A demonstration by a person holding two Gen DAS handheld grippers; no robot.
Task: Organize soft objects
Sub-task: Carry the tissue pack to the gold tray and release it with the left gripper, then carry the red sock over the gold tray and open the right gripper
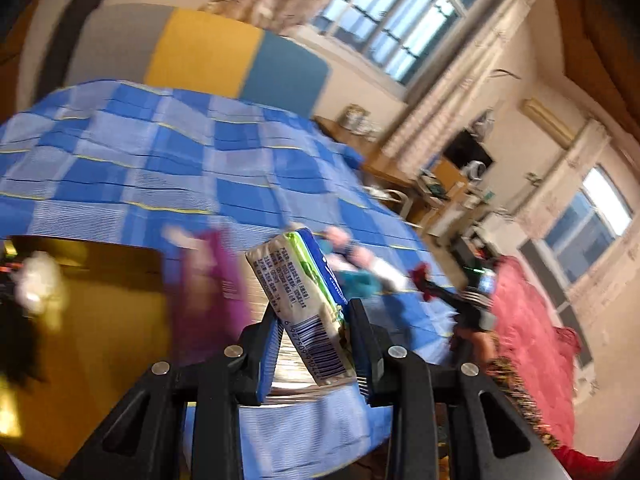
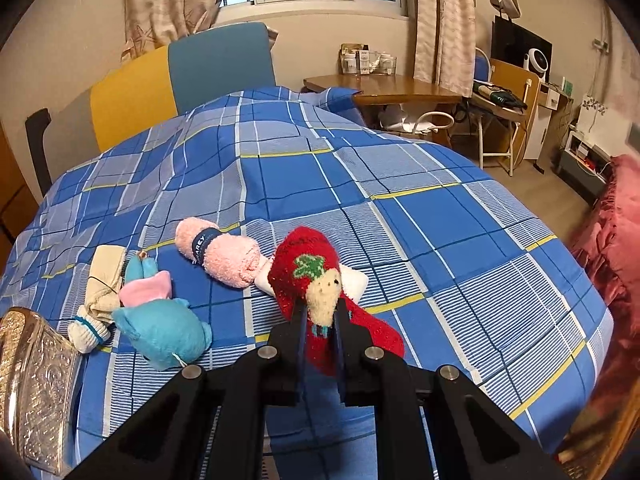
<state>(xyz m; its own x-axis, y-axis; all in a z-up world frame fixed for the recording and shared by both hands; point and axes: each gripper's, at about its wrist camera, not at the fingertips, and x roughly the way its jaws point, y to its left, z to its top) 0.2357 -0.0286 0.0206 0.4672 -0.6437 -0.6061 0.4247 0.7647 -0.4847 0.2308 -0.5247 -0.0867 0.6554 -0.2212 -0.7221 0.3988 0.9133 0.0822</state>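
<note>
My left gripper (image 1: 314, 312) is shut on a pack of tissues (image 1: 296, 280), white with green and blue print and a barcode, held above the blue checked bed (image 1: 140, 168); this view is blurred. My right gripper (image 2: 320, 306) is shut on a red fuzzy sock (image 2: 304, 264) with a small cream bear on it, low over the bed (image 2: 400, 220). On the bedspread lie a pink rolled towel (image 2: 218, 254), a teal plush toy (image 2: 160, 334) with a pink piece, and a cream sock (image 2: 102, 280). From the left wrist, the right gripper (image 1: 468, 304) shows at the right.
An ornate metal box (image 2: 36, 380) stands at the bed's near left corner; it appears gold (image 1: 112, 300) in the left wrist view, beside a blurred purple item (image 1: 212, 288). A red fringed cloth (image 2: 616, 232) lies to the right. A wooden table (image 2: 392, 88) stands behind the bed.
</note>
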